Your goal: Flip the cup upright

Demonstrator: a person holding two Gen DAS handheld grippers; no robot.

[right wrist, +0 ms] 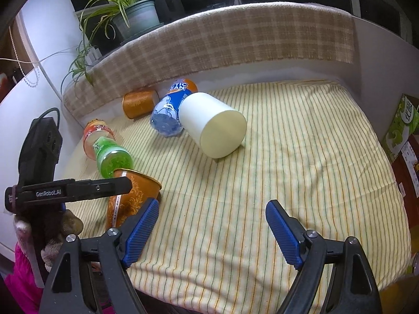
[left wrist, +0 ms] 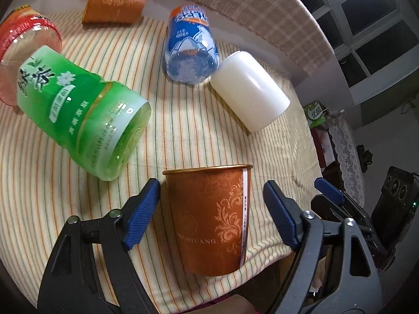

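An orange paper cup [left wrist: 212, 219] with a gold pattern stands upright near the front edge of the striped cloth, rim up. It also shows in the right wrist view [right wrist: 131, 196]. My left gripper [left wrist: 212, 214] is open, its blue pads on either side of the cup with gaps to both. My right gripper [right wrist: 212, 233] is open and empty over bare cloth, to the right of the cup. A second orange cup [left wrist: 112, 4] lies on its side at the back. A white cup [left wrist: 248, 91] lies on its side mid-table.
A green bottle [left wrist: 78, 112], a red bottle [left wrist: 23, 52] and a blue bottle [left wrist: 191, 47] lie on the striped cloth [left wrist: 183, 130]. A plaid-covered ledge [right wrist: 222, 41] runs along the back, with a potted plant [right wrist: 131, 13] behind. The table edge is close below the cup.
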